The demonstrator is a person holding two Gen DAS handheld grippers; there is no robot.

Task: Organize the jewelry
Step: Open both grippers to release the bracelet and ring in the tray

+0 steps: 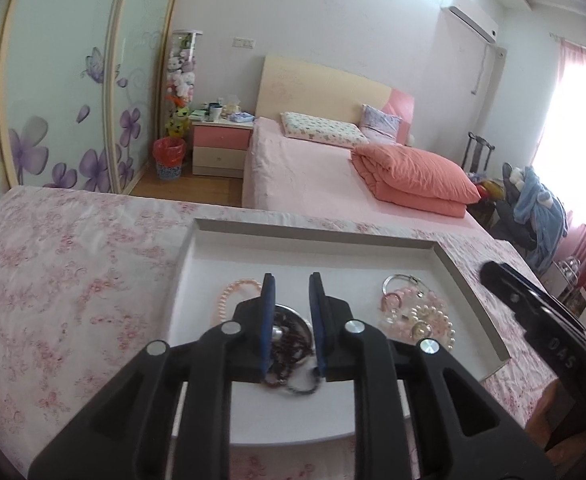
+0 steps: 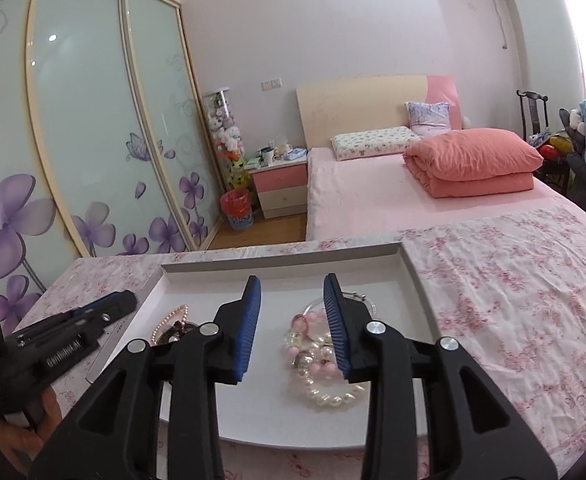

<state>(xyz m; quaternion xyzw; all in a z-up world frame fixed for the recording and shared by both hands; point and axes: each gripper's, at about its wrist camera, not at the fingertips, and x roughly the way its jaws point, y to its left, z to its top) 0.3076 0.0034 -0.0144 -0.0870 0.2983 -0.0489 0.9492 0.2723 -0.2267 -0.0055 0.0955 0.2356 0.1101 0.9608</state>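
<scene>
A shallow white tray (image 1: pixel 317 236) lies on a floral pink cloth. My left gripper (image 1: pixel 291 280) is open above a dark bead necklace pile (image 1: pixel 289 364) with a round silver piece (image 1: pixel 287 316). A pink pearl strand (image 1: pixel 233 292) lies left of it. A heap of pearl and pink bead bracelets (image 1: pixel 421 312) with a silver hoop sits at the tray's right. My right gripper (image 2: pixel 291 284) is open above that heap (image 2: pixel 321 360). The tray's rim (image 2: pixel 285 262) shows in the right wrist view, and the pink strand (image 2: pixel 169 320) lies at its left.
The floral cloth (image 1: pixel 61 280) covers the surface around the tray. The other gripper shows at the right edge (image 1: pixel 533 304) and at the left edge (image 2: pixel 69 328). Beyond are a pink bed (image 2: pixel 393 196), a nightstand (image 2: pixel 281 188) and wardrobe doors (image 2: pixel 93 120).
</scene>
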